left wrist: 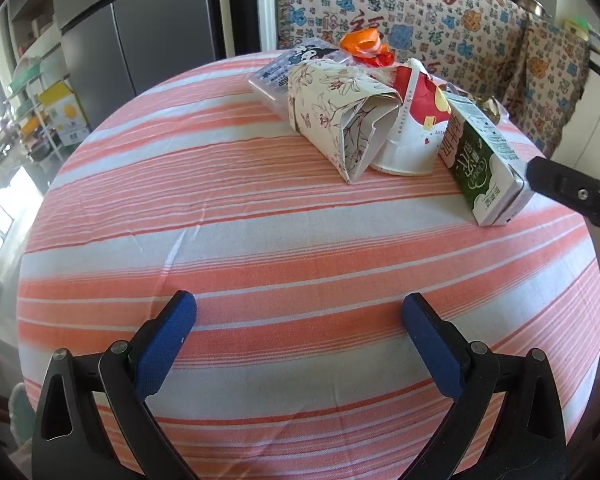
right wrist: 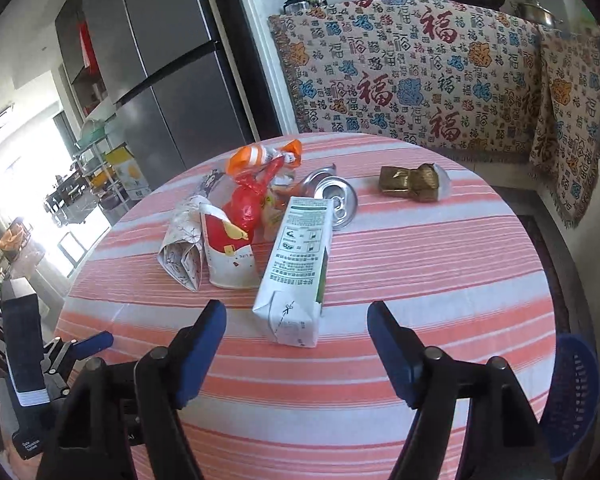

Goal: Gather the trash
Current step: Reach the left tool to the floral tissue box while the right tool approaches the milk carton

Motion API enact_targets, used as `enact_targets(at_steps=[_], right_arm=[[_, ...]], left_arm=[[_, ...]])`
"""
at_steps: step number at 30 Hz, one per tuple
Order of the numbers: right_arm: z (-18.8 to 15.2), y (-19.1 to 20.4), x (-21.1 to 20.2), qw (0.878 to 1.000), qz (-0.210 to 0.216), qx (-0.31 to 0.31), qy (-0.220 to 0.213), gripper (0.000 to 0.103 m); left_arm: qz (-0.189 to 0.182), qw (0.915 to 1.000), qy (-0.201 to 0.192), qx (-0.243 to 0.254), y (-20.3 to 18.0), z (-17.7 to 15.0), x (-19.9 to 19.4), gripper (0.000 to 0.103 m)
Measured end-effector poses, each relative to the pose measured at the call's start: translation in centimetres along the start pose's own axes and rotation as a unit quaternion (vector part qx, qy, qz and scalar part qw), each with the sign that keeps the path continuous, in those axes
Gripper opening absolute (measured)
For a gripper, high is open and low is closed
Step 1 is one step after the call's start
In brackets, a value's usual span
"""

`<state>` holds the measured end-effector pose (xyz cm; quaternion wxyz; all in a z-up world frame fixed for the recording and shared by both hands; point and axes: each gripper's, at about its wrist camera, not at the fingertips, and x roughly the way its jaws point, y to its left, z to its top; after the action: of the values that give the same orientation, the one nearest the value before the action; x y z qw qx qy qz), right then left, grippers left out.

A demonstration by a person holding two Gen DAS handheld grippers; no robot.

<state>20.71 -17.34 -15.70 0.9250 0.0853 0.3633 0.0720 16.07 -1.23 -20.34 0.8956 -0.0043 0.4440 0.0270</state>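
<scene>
White-and-green milk carton (right wrist: 296, 268) lies on its side near the striped table's (right wrist: 440, 280) middle, long axis running away from my right gripper (right wrist: 296, 334), directly ahead between its wide-open, empty jaws; my left gripper (left wrist: 300, 334), open and empty, sits farther off.

Bright left-side window glare, dark fisheye-warped corners

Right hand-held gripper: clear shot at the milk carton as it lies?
Probably yes. The right hand-held gripper is open, and the milk carton lies on the striped tablecloth straight ahead, its near end between the fingertips with nothing in front.
</scene>
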Motion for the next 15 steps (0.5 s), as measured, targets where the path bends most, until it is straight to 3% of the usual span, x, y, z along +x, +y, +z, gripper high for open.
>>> enact_targets(at_steps=[4,5,6,8,12,13,14,15], right_arm=[[0.1,-0.2,2.5,1.000,0.003,0.002,0.024,0.070],[0.1,-1.0,3.1,0.999,0.010,0.022,0.033,0.048],[-0.2,-1.9,3.1,0.998,0.021,0.047,0.036,0.044],[-0.5,-4.3,2.8,0.992,0.050,0.109,0.032,0.044],[-1.2,-8.0,1.7,0.979,0.057,0.191,0.034,0.044],[-1.5,-8.7,1.5,0.977,0.046,0.204,0.038,0.047],[-1.9,-9.4,1.4,0.976,0.032,0.213,0.044,0.059],[-2.2,-10.0,1.2,0.974,0.022,0.219,0.045,0.064]], left_arm=[[-0.001,1.0000,0.000,0.001,-0.1,-0.1,-0.1,0.102],[-0.001,1.0000,0.000,0.001,-0.1,-0.1,-0.1,0.102],[0.000,1.0000,0.000,0.001,-0.1,-0.1,-0.1,0.102],[-0.001,1.0000,0.001,0.002,-0.1,-0.1,-0.1,0.102],[-0.002,1.0000,0.002,0.002,-0.1,-0.1,-0.1,0.102],[-0.003,1.0000,0.001,0.001,-0.1,-0.1,-0.2,0.102],[-0.004,1.0000,0.000,-0.001,-0.1,-0.1,-0.3,0.102],[-0.005,1.0000,-0.005,-0.005,0.0,-0.1,-0.5,0.101]])
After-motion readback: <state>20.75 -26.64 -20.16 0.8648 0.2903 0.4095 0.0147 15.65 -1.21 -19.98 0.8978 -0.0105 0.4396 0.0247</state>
